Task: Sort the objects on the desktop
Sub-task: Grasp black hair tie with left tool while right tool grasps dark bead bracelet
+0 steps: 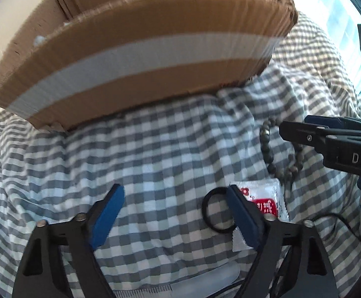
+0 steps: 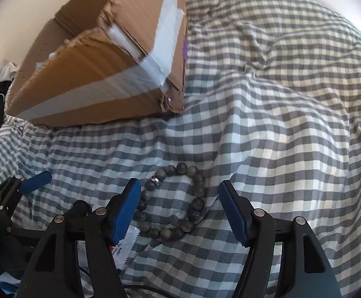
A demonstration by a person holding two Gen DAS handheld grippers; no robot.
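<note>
From the left wrist view, the cardboard box point(image 1: 140, 57) blocks everything from ten to one o'clock. Open checked bedspread point(image 1: 160, 149) lies between box and left tool point(image 1: 175, 198). At three o'clock the right tool point(image 1: 334, 141) crowds in above the bead bracelet point(image 1: 269, 154). Right wrist view: bedspread is clear from twelve to four o'clock.

A rumpled cloth checked in grey, pale green and white point(image 2: 267, 104) covers the soft surface that carries everything. On it stands an open, taped cardboard box point(image 1: 140, 57) at the far side, and nearer lie a bracelet of dark round beads point(image 2: 173, 201), a black hair tie point(image 1: 217, 209), and a small white sachet with red print point(image 1: 264, 198), its edge under the hair tie. A thin black cable point(image 1: 339, 219) trails over the cloth at the right of the left wrist view.
</note>
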